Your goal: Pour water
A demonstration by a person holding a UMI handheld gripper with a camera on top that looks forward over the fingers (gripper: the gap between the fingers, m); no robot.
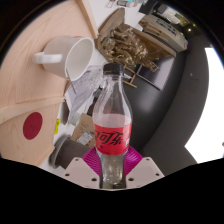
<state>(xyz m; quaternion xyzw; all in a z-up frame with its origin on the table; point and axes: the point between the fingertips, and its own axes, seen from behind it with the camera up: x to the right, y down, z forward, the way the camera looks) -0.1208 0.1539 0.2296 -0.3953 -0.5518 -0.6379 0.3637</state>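
A clear plastic bottle [112, 130] with a red label and a black cap stands between my fingers, its cap pointing ahead. My gripper [112, 162] is shut on its lower clear part, and the magenta pads [88, 160] press on both sides. A white mug [66, 56] with a handle sits on the light wooden table [25, 95] beyond the bottle, to the left of the cap. The whole scene looks tilted. I cannot tell whether the cap is on tight or how much liquid is inside.
A red round mark [33, 125] is on the table left of the bottle. Small grey and yellow items [66, 140] lie close to my left finger. A heap of brownish clutter [125, 45] sits beyond the cap. Dark floor [170, 110] spreads to the right.
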